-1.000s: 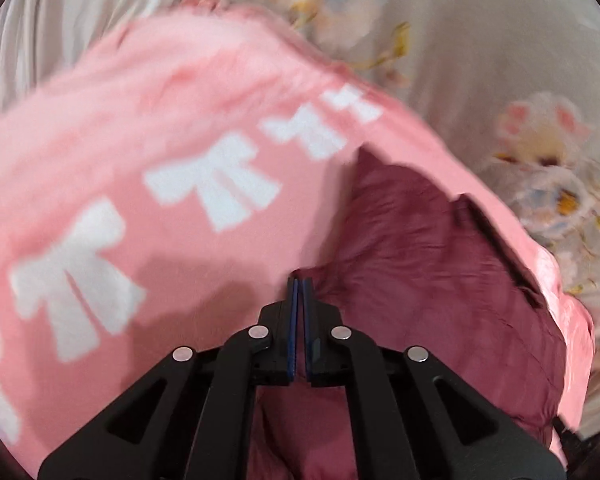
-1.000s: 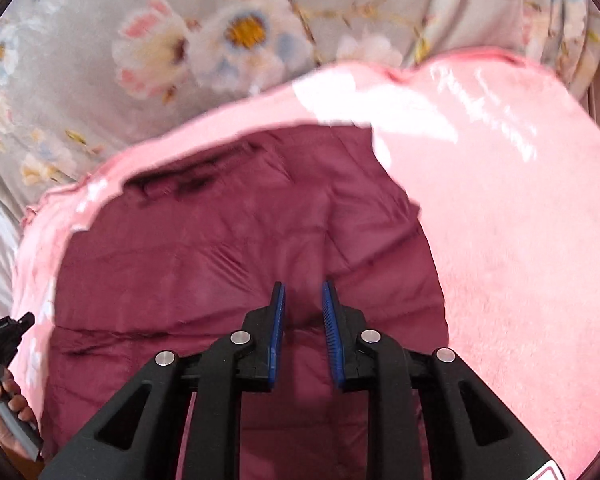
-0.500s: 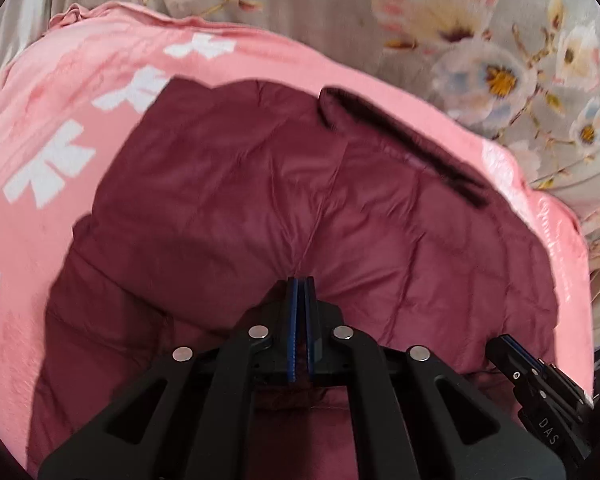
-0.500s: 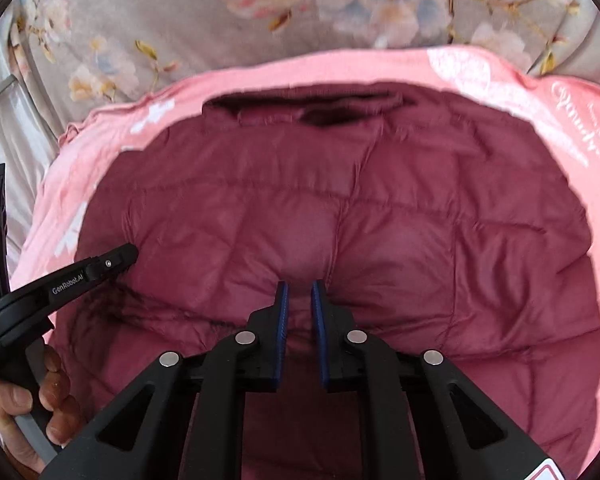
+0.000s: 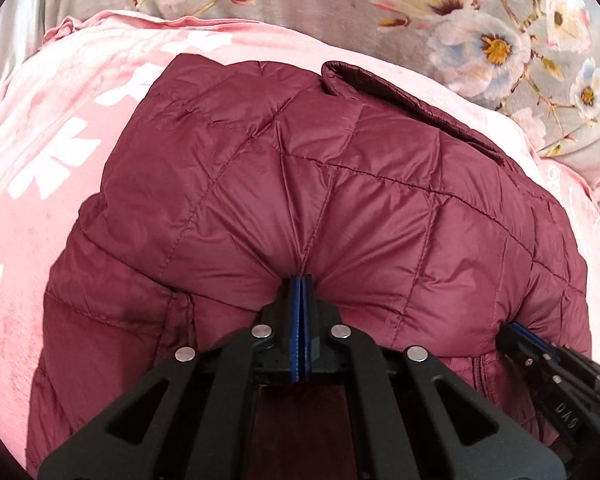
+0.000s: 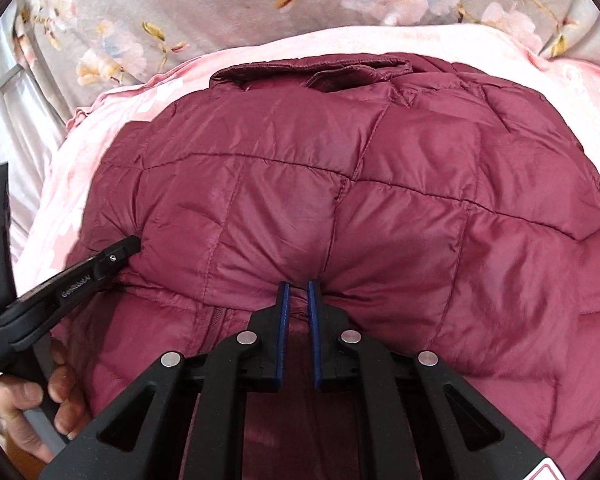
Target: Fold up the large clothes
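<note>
- The maroon quilted jacket [image 5: 340,184] lies spread on a pink blanket [image 5: 52,128], straight ahead of both claws, with its collar [image 6: 312,70] at the far end and the near folded edge caught in both claws.
- The jacket's long axis seems to run away from the claws, from the gripped near edge toward the collar; a fold made by carrying that edge forward would travel along this line.
- The left claw [image 5: 302,280] is pressed together on a bunched pinch of the jacket's near edge, the fabric puckering into it.
- The right claw [image 6: 296,285] pinches the same edge with a narrow gap between its blue pads [image 6: 284,300], a ridge of fabric sitting in that gap.
- The two claws sit side by side along the near edge; neither looks clearly nearer the collar. The right claw shows at the lower right of the left view, and the left claw at the left of the right view, held by a bare hand [image 6: 32,404].
- A second layer of jacket with a zip lies under the held edge, so the garment looks already doubled here.
- The surface is a bed: the pink blanket over a grey floral sheet [image 6: 260,8], soft and yielding.
- Little of the room shows beyond the bedding.
</note>
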### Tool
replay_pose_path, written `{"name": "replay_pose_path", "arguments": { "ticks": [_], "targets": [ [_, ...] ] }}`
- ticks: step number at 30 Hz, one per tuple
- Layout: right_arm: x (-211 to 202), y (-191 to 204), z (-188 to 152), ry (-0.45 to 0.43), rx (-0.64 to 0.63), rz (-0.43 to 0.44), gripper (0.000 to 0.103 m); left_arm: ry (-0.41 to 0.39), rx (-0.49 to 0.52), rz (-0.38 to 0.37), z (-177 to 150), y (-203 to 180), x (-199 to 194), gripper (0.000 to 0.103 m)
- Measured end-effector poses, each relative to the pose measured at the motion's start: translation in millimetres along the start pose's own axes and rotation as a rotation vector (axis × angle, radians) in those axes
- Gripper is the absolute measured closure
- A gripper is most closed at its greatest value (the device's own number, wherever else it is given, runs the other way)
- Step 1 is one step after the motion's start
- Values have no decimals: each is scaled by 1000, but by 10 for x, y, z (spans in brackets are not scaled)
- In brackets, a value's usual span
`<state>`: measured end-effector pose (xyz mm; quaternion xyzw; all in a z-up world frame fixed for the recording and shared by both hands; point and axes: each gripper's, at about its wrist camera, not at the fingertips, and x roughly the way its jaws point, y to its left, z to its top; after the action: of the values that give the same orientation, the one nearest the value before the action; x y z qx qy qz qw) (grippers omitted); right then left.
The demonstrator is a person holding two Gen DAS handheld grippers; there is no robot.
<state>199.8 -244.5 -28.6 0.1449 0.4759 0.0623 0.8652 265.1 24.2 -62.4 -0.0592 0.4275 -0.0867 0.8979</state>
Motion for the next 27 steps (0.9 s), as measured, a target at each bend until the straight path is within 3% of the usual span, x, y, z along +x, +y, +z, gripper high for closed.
{"name": "replay_pose_path", "arguments": {
  "ticks": [2,4,6,8,9,12,14,16,20,23,27],
  "targets": [
    [-228,-77,106,-43,33,43,87,24,-22,-14,67,35,-86,102],
    [-403,-192,293,-91,81,78,82,5,-84,-108,256,115,-275,100],
    [-485,-354,525,-127,163,140,78,-35,-105,-154,514,108,-408,83],
    [-475,-506,760,-150,240,184,76,-54,-147,-238,811,83,-435,50],
    [-424,-592,907,-158,278,192,75,-46,-172,-274,931,65,-396,47],
    [-163,-762,1203,-126,379,248,74,21,-248,-369,1321,-23,-49,47],
    [-16,-830,1308,-109,435,269,74,59,-296,-382,1455,-39,197,48],
    [95,-874,1384,-125,461,238,74,99,-344,-393,1560,-28,489,51],
    [213,-790,1546,-165,405,199,88,94,-343,-340,1650,-63,760,60],
    [402,-671,1650,-130,320,152,99,123,-318,-332,1638,-120,955,70],
    [582,-511,1562,-65,222,120,102,166,-262,-309,1491,-160,1118,82]
  ]
}}
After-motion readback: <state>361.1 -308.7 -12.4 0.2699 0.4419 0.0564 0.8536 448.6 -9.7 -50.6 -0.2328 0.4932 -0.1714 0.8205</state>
